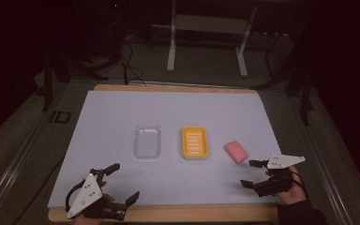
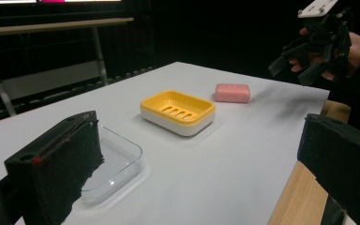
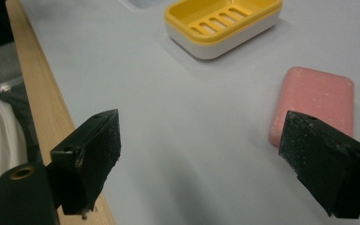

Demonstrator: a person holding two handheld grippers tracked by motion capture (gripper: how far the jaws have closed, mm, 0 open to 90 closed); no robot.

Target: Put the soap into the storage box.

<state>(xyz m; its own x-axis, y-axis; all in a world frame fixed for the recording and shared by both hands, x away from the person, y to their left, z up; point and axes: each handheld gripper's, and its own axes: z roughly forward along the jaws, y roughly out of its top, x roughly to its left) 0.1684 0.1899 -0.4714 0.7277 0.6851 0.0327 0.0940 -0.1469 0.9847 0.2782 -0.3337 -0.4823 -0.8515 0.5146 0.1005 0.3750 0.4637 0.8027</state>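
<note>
Near the desk's (image 1: 122, 117) front right corner, the right tongs (image 1: 253, 173) hover low, spread wide and empty, just short of the pink rectangular soap bar (image 1: 236, 152) beside the yellow plastic soap dish (image 1: 195, 142). Left tongs (image 1: 122, 183) gape too, holding nothing; their wrist is cut off.

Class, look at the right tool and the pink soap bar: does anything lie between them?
Nothing visible does. The right tool hangs open just near of the pink soap bar, with bare white table cover between them. The yellow soap dish sits off to the side.
</note>
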